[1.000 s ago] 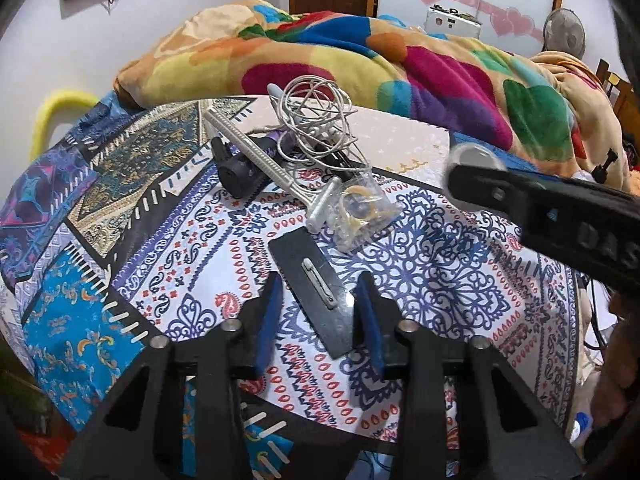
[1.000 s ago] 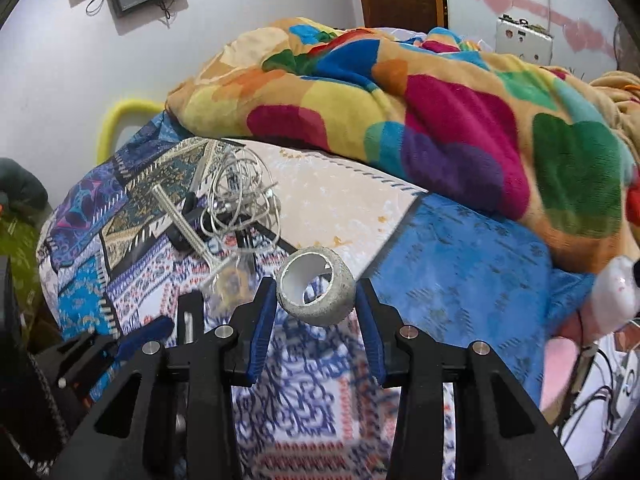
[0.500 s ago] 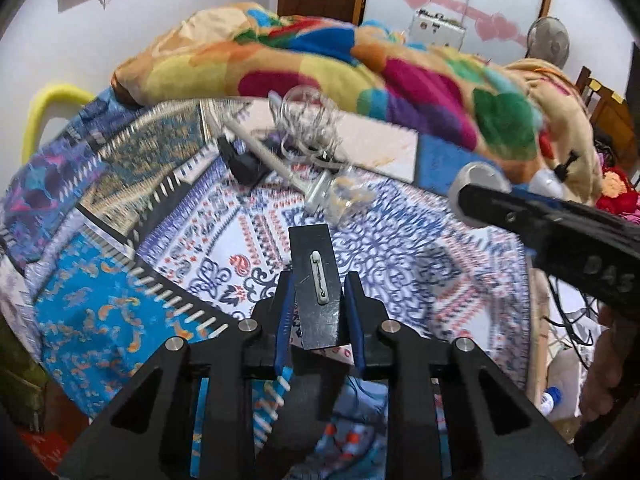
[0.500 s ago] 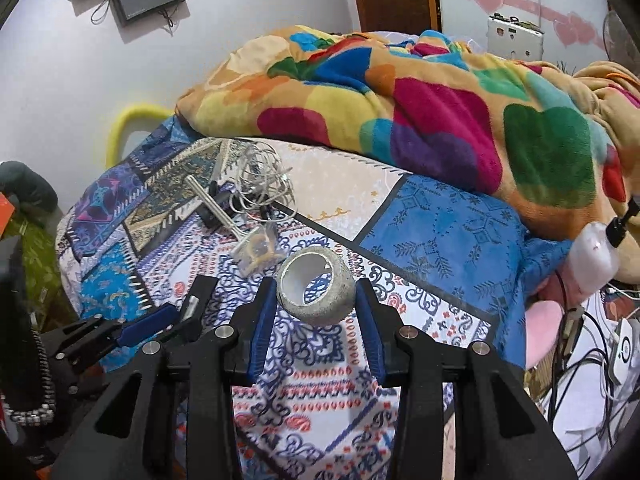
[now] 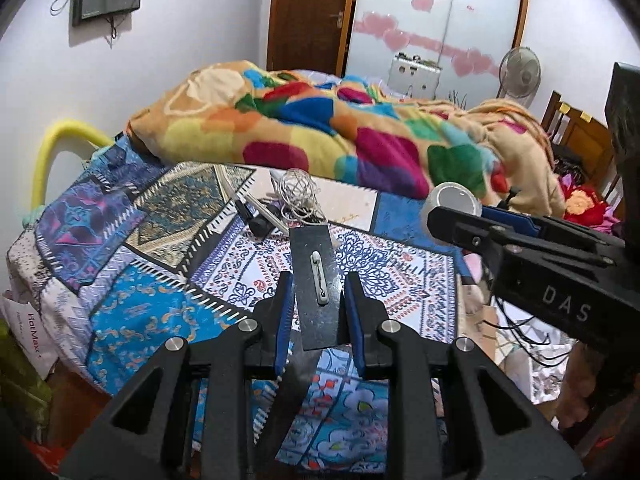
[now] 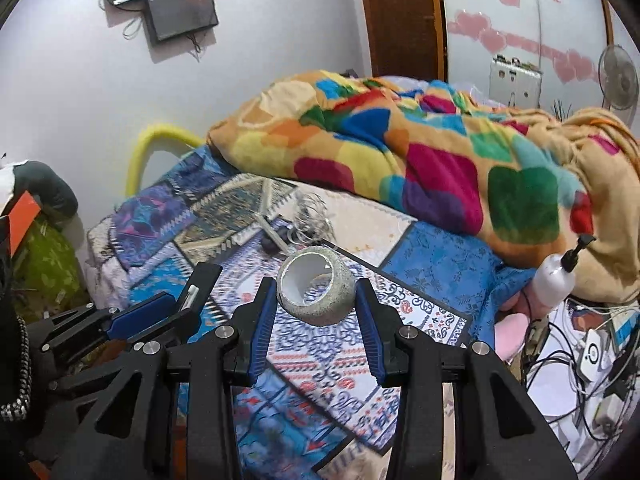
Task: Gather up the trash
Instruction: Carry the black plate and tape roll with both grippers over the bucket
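Observation:
My left gripper (image 5: pixel 318 296) is shut on a flat black card with a metal pin clasp (image 5: pixel 316 284) and holds it above the near edge of the bed. My right gripper (image 6: pixel 316 300) is shut on a grey tape roll (image 6: pixel 316 294) and holds it in the air over the patterned bedsheet (image 6: pixel 320 356). In the left wrist view the tape roll (image 5: pixel 454 200) and the right gripper's body show at the right. In the right wrist view the left gripper (image 6: pixel 160 312) with the card edge shows at the lower left.
A tangle of white cable (image 5: pixel 298 196), a white stick and a small black object (image 5: pixel 256 222) lie on the sheet. A colourful blanket (image 5: pixel 340 128) covers the far side. A white pump bottle (image 6: pixel 558 276) and cables (image 6: pixel 580 360) sit to the right of the bed.
My left gripper closed on the black card and lifted it off the sheet. Both grippers have pulled back and up from the bed; the right one still holds the tape roll.

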`<move>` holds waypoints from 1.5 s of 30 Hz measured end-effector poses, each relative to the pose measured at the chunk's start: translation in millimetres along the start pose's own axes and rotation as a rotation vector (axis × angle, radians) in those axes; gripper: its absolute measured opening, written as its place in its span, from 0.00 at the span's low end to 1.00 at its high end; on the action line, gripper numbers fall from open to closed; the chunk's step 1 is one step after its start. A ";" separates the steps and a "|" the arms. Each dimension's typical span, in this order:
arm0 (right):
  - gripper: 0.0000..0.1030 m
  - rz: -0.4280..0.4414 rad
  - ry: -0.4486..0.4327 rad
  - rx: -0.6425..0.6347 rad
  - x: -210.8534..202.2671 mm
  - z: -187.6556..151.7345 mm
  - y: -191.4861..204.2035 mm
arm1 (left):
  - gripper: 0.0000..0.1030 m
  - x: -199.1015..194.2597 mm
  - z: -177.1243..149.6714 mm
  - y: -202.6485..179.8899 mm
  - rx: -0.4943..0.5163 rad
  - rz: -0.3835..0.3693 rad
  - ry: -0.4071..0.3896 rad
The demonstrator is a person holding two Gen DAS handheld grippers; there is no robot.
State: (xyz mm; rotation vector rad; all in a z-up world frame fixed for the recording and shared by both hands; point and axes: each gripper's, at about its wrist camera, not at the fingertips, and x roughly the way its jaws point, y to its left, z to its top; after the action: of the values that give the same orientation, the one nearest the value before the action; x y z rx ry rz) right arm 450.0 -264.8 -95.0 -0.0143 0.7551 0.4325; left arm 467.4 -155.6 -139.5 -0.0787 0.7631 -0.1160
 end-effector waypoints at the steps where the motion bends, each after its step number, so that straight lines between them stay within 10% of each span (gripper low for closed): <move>1: 0.35 -0.004 -0.011 -0.006 -6.8 -0.9 5.9 | 0.24 -9.8 -1.2 1.1 0.004 -0.001 -0.009; 22: 0.35 0.097 -0.057 -0.175 -57.1 -32.1 149.0 | 0.24 -138.1 -62.0 113.0 -0.100 0.131 -0.059; 45: 0.35 0.332 0.189 -0.320 38.5 -87.3 309.4 | 0.24 -153.4 -188.1 311.0 -0.441 0.375 0.092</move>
State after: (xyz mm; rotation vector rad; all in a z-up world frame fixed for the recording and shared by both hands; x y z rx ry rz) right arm 298.0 17.4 -141.1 -0.2352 0.8705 0.8748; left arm 250.8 167.5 -205.2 -0.3482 0.8728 0.4095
